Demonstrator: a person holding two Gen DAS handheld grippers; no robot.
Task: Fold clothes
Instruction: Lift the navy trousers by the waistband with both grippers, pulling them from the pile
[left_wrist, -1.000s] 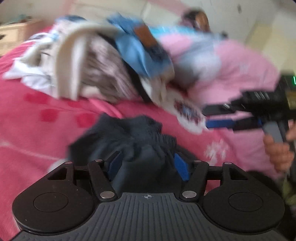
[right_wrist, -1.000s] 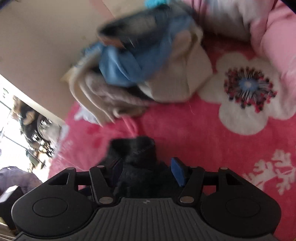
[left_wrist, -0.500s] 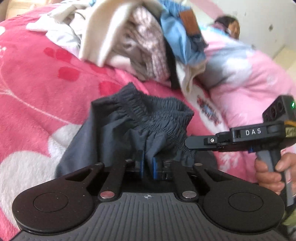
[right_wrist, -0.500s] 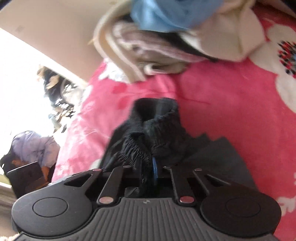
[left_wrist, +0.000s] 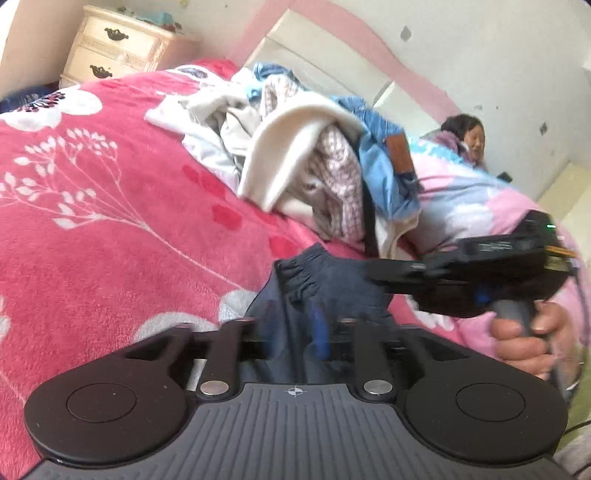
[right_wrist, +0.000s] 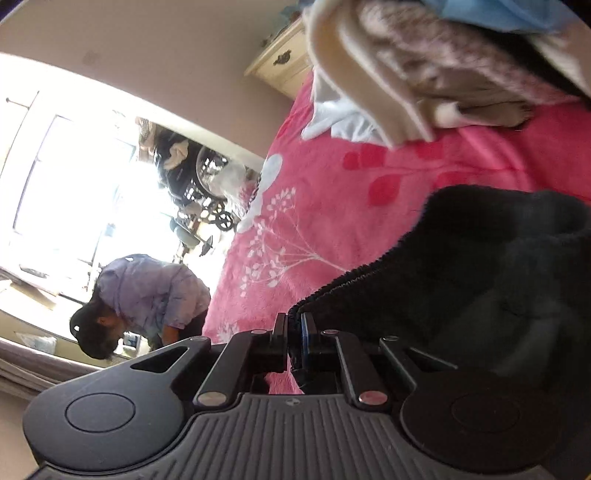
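Note:
Dark navy shorts (left_wrist: 325, 284) with an elastic waistband are held up over the pink flowered blanket (left_wrist: 110, 229). My left gripper (left_wrist: 295, 332) is shut on the waistband, its fingers blurred by motion. My right gripper (left_wrist: 373, 271) comes in from the right in the left wrist view, held by a hand, and pinches the same waistband. In the right wrist view it (right_wrist: 294, 325) is shut on the bunched waistband edge of the shorts (right_wrist: 480, 280), which hang to the right.
A pile of unfolded clothes (left_wrist: 314, 155), cream, plaid and blue, lies on the bed behind the shorts. A person (left_wrist: 465, 136) lies under a quilt at the back right. A cream nightstand (left_wrist: 110, 48) stands far left. Another person (right_wrist: 147, 295) bends over beside the bed.
Both grippers closed on the shorts' waistband and lifted it. The views have swung, and the waistband is now stretched out between the two grippers.

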